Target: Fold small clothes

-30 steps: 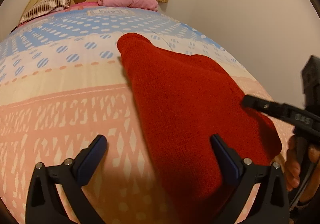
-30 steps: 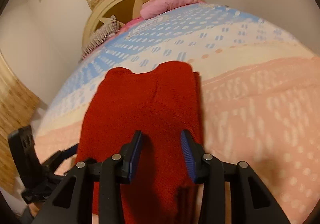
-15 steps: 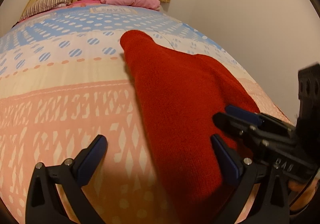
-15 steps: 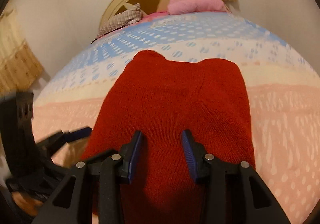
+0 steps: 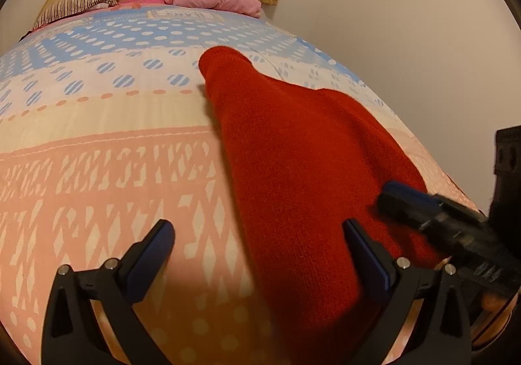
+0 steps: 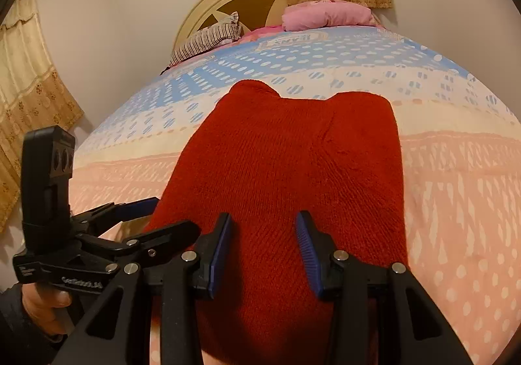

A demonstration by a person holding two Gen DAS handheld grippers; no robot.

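A patterned bedspread [image 6: 456, 189] fills both views. A red knitted garment [image 6: 293, 163] lies flat on it, centre of the right wrist frame. The left gripper [image 5: 257, 247] has its jaws spread wide, one finger over bare bedspread, the other over the garment's edge, nothing clamped. The right gripper [image 6: 263, 244] stands partly apart above the knit; whether its pads touch the cloth is hard to tell.

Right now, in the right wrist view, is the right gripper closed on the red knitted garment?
No, the right gripper stands with its jaws apart above the red knitted garment, pinching no fabric.
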